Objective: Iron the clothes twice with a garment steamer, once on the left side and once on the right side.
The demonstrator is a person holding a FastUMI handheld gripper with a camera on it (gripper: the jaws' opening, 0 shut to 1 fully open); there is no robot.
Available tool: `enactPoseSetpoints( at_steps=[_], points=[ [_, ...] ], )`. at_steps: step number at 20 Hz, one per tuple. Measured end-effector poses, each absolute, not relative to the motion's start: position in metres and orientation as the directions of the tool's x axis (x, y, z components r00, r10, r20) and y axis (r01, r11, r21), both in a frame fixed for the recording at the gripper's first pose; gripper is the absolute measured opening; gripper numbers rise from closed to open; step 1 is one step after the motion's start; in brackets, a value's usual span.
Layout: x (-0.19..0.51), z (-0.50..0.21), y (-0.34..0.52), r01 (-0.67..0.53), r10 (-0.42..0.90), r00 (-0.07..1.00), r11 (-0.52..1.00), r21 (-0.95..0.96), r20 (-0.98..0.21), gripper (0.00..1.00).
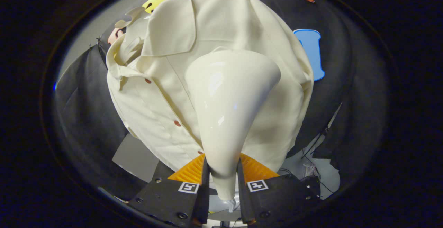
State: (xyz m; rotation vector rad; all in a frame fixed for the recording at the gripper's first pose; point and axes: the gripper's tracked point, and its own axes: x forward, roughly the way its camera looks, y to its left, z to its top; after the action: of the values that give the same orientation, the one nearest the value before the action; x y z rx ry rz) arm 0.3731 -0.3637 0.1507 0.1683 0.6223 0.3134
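Observation:
A glossy cream garment steamer (226, 107) rises from between my fingers, its narrow handle clamped by both and its wide head pointing away. My gripper (221, 167) is shut on that handle. Just beyond the head hangs a cream button-up shirt (173, 93) on a hanger (133, 15), collar at the top and brown buttons running down its placket beside the steamer. The steamer head sits against the shirt's front panel on the side away from the buttons, high near the shoulder. It hides the cloth behind it.
Black cloth wall (83, 110) surrounds the shirt on both sides. A grey panel (136, 157) lies low beside the shirt's hem. Thin cables (313, 145) and a white surface (327, 179) show low on the other side.

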Motion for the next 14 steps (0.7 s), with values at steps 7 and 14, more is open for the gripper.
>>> enactPoseSetpoints(
  at_steps=[7,14],
  points=[
    [0.362,0.101,-0.374,-0.223,0.294,0.726,0.956,0.192,-0.622,0.36],
    [0.351,0.052,-0.378,-0.191,0.253,0.691,0.967,0.167,-0.677,0.37]
  ],
)
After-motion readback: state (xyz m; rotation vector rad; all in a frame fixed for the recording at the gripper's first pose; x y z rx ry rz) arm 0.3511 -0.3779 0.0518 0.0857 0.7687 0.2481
